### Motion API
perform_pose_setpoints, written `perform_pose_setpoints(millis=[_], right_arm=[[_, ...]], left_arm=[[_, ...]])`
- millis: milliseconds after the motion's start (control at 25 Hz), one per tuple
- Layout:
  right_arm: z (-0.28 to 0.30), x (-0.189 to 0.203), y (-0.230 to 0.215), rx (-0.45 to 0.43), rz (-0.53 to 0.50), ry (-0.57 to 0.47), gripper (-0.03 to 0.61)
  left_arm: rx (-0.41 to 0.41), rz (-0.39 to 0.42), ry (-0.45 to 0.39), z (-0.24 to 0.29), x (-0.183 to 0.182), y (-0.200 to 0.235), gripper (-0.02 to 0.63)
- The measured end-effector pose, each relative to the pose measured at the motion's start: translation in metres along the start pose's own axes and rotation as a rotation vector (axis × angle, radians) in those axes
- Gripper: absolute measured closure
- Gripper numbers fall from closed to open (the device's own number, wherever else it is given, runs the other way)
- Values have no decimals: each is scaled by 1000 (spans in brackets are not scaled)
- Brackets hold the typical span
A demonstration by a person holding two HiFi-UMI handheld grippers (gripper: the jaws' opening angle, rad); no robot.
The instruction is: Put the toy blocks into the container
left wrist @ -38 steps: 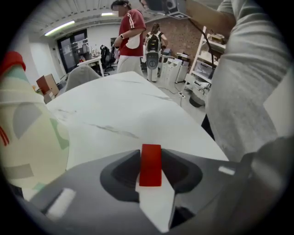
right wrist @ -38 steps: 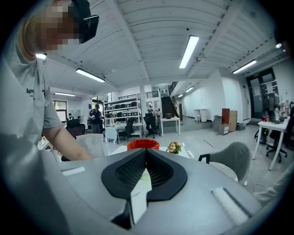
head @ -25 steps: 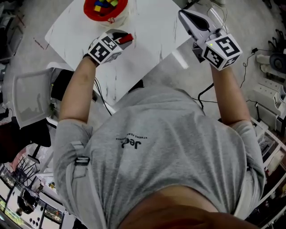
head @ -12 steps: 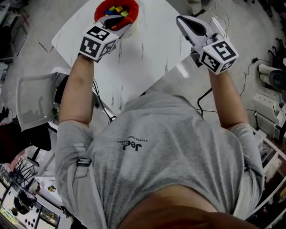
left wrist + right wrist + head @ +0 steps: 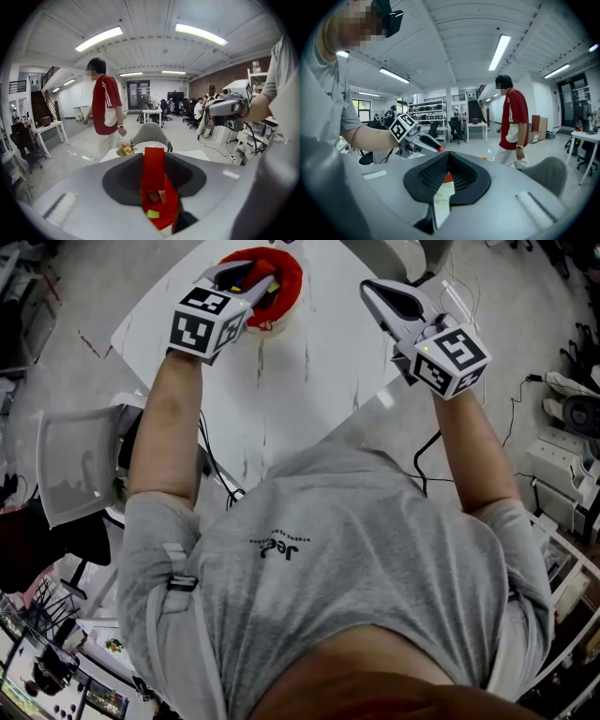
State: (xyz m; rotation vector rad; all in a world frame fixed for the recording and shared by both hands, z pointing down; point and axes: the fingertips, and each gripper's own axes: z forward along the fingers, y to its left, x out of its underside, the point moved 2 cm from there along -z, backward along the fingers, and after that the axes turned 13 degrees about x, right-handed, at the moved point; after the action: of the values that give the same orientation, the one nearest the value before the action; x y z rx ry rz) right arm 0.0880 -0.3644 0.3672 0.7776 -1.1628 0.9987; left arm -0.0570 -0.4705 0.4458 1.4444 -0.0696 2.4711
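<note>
Where one container (image 5: 287, 285) sits, one gripped block (image 5: 153, 168) hangs.

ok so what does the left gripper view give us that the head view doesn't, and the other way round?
Left gripper view only: a clear look at the red block clamped upright in the left gripper's jaws, small green and orange blocks lying in the container below it, and a person in a red shirt beyond the table.
Head view only: the white table's full outline, and the left gripper's marker cube.
Both: the red container, the left gripper over it, and the right gripper, jaws together, held off to the side.
</note>
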Motion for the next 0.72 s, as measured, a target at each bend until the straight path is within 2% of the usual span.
perform_pose_setpoints(millis=[400,480,720], right_arm=[[37,0,2,-31,-13,22,574],[39,0,0,-35,-12,28,575],[48,8,-2,-28,-5,44,575]], left_arm=[[-18,-32,23,9,15,26,415],[1,-46,9,14,14,25,254],[28,-74,-56,13,10,31,245]])
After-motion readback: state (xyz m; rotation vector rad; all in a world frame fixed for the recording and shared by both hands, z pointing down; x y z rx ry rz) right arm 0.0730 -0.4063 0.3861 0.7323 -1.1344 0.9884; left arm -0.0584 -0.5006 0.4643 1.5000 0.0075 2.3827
